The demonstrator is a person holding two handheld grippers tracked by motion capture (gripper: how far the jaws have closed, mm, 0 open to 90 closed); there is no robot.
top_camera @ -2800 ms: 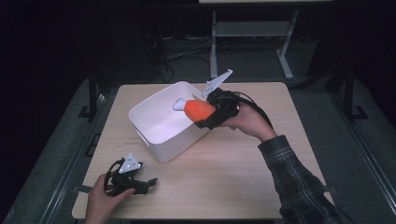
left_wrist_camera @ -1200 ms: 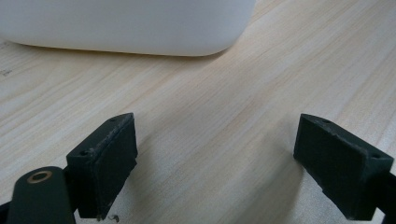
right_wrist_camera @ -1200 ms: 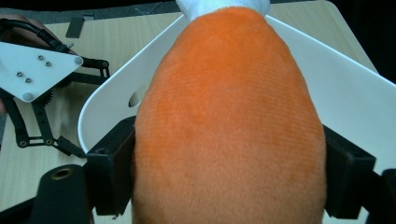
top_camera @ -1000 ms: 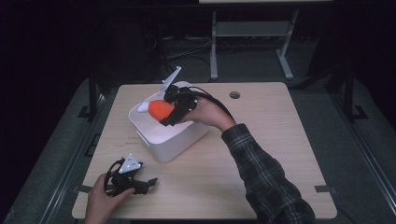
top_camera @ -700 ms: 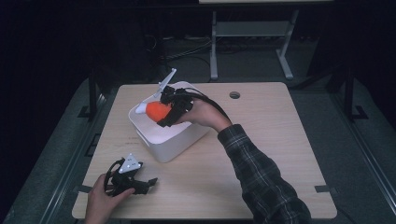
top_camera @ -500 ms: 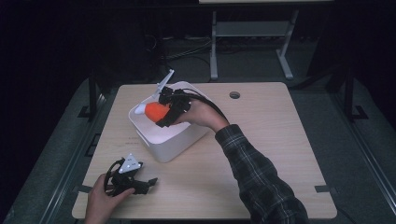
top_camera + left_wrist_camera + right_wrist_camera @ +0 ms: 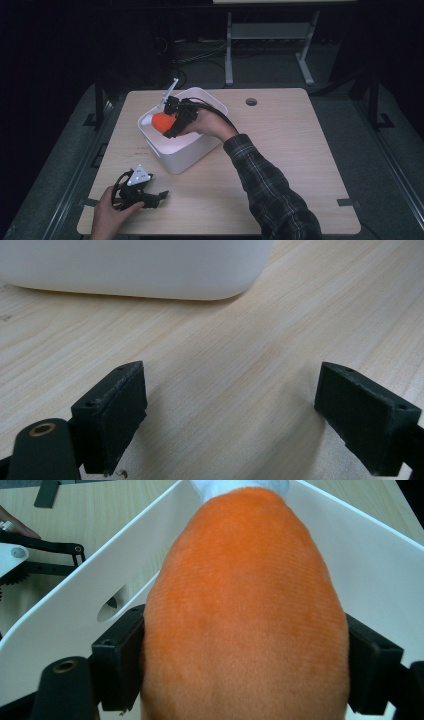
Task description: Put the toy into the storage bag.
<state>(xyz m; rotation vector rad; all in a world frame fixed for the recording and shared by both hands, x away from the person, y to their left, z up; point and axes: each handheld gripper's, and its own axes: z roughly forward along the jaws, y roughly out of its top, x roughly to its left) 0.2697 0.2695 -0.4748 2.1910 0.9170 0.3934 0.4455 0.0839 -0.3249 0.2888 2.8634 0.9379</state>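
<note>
We see the orange plush toy [image 7: 162,121] with a white tip, clamped between the right gripper [image 7: 172,117] jaws, held over the white bin [image 7: 192,152] near its left rim. The left gripper [image 7: 139,192] rests on the wooden table [image 7: 300,150] just in front of the bin, jaws wide, gripping nothing.

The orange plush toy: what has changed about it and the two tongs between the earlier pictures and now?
The right tongs, shut on the orange plush toy, carried it leftward from the right rim of the white bin and lower into it. The left tongs stayed open on the table; the bin did not move.
</note>
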